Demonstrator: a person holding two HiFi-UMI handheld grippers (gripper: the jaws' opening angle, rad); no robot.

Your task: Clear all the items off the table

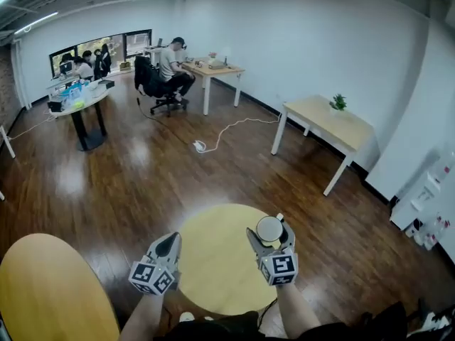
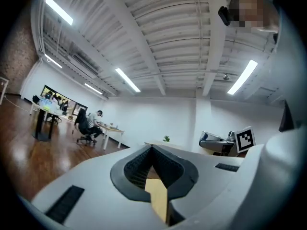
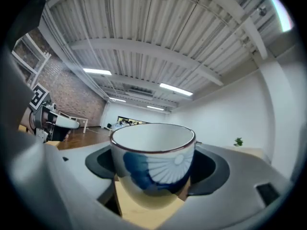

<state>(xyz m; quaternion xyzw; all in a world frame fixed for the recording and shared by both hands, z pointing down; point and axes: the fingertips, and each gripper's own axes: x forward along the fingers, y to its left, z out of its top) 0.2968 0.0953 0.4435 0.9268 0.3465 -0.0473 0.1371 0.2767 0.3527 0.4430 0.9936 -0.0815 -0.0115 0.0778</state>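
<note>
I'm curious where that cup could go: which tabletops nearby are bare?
The round table under the cup is bare, as is the bigger round table at left. The long table carries only a plant. The far table by the window is crowded.

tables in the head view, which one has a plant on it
The rectangular table by the right wall, nobody at it; a small green plant stands on its far edge.

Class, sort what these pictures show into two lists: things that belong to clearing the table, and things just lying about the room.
Part of the job:
blue-and-white cup, gripped by the right tool
left tool, shut and empty
round yellow table beneath them

Just around:
potted plant on the side table
white cable on the floor
seated person at the far desk
</note>
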